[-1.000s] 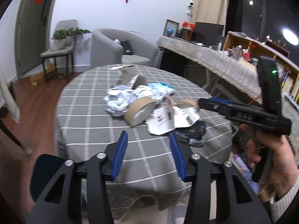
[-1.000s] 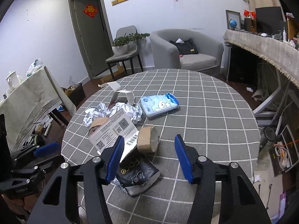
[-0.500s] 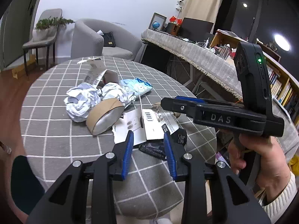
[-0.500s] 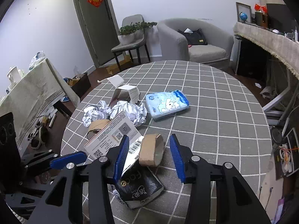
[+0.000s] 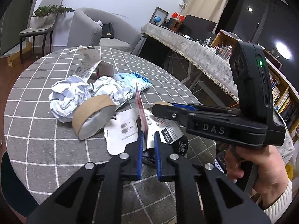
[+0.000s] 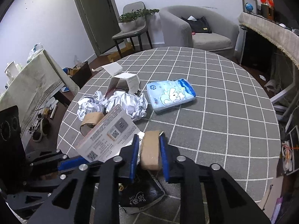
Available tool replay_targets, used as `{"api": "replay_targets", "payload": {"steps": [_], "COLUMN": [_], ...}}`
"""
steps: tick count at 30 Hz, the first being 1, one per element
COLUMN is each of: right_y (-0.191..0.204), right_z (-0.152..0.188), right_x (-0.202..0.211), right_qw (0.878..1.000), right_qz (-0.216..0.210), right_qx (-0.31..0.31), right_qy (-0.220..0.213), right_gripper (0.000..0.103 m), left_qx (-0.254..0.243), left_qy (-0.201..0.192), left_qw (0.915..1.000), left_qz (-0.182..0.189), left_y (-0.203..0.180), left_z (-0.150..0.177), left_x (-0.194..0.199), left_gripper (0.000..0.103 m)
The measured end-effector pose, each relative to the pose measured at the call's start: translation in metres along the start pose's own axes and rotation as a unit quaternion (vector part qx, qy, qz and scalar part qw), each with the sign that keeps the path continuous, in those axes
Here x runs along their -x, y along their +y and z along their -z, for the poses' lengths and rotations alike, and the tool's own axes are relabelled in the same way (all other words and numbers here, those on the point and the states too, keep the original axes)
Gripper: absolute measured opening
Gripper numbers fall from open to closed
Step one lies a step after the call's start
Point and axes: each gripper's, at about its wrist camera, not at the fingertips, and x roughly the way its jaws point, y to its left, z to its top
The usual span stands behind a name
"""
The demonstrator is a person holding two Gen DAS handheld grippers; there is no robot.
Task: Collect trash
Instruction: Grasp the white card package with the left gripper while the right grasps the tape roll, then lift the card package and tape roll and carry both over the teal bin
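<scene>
Small cardboard roll [image 6: 150, 153] pinched by right gripper [image 6: 148, 150] that's just been closing, printed card [image 5: 142, 118] clamped upright by left gripper [image 5: 149, 145], also just closed, over trash-strewn checked table [image 6: 214, 112]

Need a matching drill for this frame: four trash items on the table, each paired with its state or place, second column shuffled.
Items:
1. small cardboard tape core
2. printed card
3. blue tissue pack
4. large tape roll

States:
A. lying flat and alone on the checked cloth
B. clamped between the right gripper pads
C. on its side, leaning against crumpled paper
D. standing on edge, pinched by the left gripper

Pairs: 1-B, 2-D, 3-A, 4-C
</scene>
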Motion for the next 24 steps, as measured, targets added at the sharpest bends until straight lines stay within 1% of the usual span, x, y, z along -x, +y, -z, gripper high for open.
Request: {"api": "replay_targets", "payload": {"steps": [2,6,11,14,18,24], "right_y": [0.0,-0.001,-0.007,-0.014,-0.02,-0.03], "right_z": [-0.001,-0.001,-0.004,-0.006,-0.008,-0.007], "right_x": [0.001,0.004,0.015,0.018,0.025,0.038], "right_qw": [1.0,1.0,0.999,0.998,0.996,0.992], "right_qz": [0.002,0.005,0.009,0.0,0.018,0.05], "right_qx": [-0.004,-0.012,-0.029,-0.047,-0.06,-0.084], "right_qy": [-0.003,-0.012,-0.035,-0.041,-0.056,-0.084], "right_gripper": [0.018,0.017,0.017,0.017,0.017,0.017], "left_qx": [-0.001,0.001,-0.003,0.002,-0.006,-0.021], "left_qy": [-0.002,-0.005,-0.009,-0.005,-0.007,-0.02], "left_qw": [1.0,1.0,1.0,1.0,0.9999,0.9989], "left_qz": [0.001,0.003,0.003,0.004,0.013,0.038], "left_y": [-0.001,0.0,-0.003,-0.001,-0.003,-0.014], "left_z": [0.0,0.0,-0.001,0.0,0.001,0.001], "left_x": [-0.001,-0.001,0.0,0.0,0.006,0.018], "left_gripper": [0.006,0.004,0.004,0.002,0.002,0.001]}}
